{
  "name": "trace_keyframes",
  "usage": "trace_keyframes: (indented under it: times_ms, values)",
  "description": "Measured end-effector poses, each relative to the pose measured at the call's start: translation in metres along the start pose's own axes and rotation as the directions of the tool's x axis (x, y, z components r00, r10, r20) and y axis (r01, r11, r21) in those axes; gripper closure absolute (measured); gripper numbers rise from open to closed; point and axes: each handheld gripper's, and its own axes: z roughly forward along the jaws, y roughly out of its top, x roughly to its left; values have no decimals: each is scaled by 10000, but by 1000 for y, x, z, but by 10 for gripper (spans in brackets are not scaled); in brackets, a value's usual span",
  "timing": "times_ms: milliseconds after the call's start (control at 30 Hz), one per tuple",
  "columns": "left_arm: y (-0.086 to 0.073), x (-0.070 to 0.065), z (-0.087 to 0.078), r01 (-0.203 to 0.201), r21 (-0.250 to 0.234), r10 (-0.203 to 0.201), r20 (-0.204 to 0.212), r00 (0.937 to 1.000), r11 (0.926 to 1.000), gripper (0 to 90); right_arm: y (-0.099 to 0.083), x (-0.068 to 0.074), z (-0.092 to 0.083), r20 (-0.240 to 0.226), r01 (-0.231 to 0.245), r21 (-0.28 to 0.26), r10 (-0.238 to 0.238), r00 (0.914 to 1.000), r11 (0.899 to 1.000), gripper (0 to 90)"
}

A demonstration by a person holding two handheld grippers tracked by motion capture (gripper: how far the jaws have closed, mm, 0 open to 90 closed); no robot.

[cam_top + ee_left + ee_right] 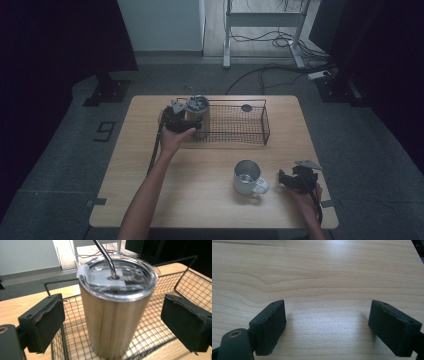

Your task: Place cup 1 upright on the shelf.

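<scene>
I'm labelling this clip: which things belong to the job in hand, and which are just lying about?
In the job:
- steel tumbler with lid and straw, standing in the basket
- wire basket
- left hand-held gripper, jaws open either side of the tumbler

Lying about:
- metal mug on the table
- dark round thing in the basket
- right hand-held gripper, open over bare wood

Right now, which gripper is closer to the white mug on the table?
Right. The right gripper rests on the table just beside the white mug, on its handle side. The left gripper is farther back, at the tumbler in the wire basket.
</scene>
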Motion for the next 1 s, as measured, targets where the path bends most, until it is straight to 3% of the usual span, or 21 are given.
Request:
trace_keyframes:
  times_ms: [233,333,533,700,1000]
  values:
    - [-14,-2,-25,-345,-71,345,39,9994,9994,63,0,0,0,-2,-37,-7,37,10000,10000,142]
    - [-21,0,-35,-253,-89,254,129,9996,9996,68,0,0,0,0,-21,14,21,10000,10000,142]
    - [-45,2,-53,-371,264,367,150,9992,9990,75,0,0,0,5,-18,13,18,10000,10000,140]
    - [-67,3,-64,-180,498,169,238,9996,9986,76,0,0,0,0,-14,20,14,10000,10000,138]
    - [-98,1,-77,-378,889,364,165,9992,9953,78,0,0,0,15,-19,23,19,10000,10000,136]
